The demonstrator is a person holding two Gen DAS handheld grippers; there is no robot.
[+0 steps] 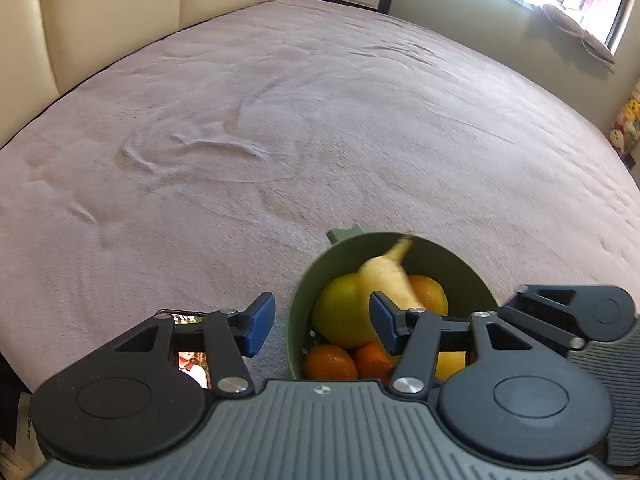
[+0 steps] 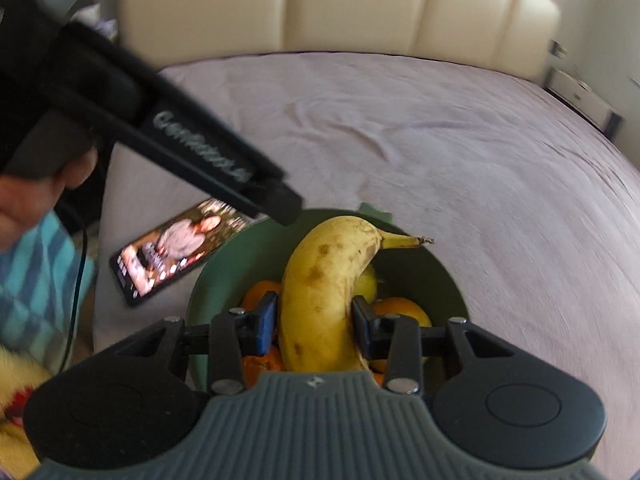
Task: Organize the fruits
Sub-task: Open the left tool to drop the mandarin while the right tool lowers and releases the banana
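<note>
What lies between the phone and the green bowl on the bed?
Only bare bedsheet separates the phone from the green bowl; the right wrist view shows this.

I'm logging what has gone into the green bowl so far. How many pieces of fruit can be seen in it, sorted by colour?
Yellow banana, held by the right hand-held gripper over the green bowl: 1
Yellow-green round fruit: 1
Orange fruits: 3
Total visible: 5. More may lie hidden underneath.
</note>
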